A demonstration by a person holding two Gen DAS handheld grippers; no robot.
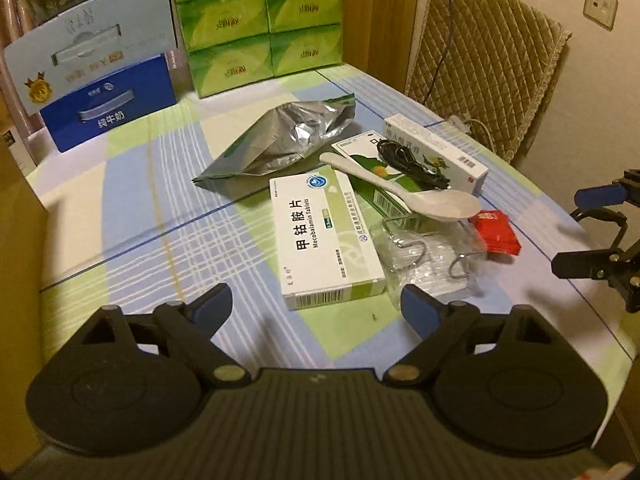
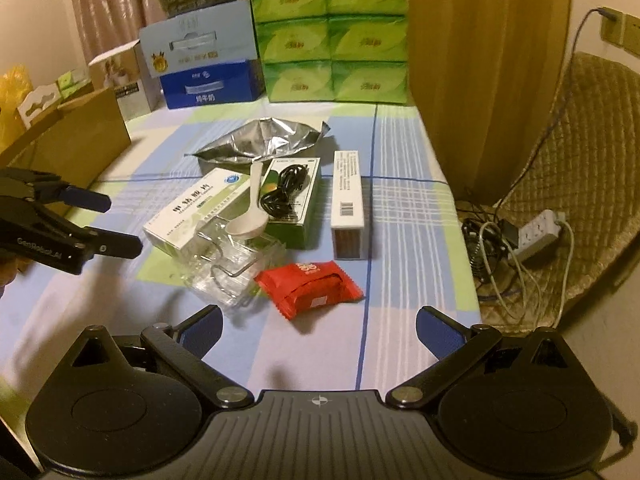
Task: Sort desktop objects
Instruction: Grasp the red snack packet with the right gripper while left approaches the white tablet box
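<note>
A white-and-green tablet box lies just beyond my left gripper, which is open and holds nothing. A clear plastic pack with a wire hook sits beside the box. A white spoon and a black cable rest on a green box. A long white box and a silver foil bag lie behind. A red packet lies ahead of my open, empty right gripper.
Green tissue packs and blue cartons stand along the table's far edge. A cardboard box stands at the left. Right of the table is a quilted chair bearing a power strip and cords.
</note>
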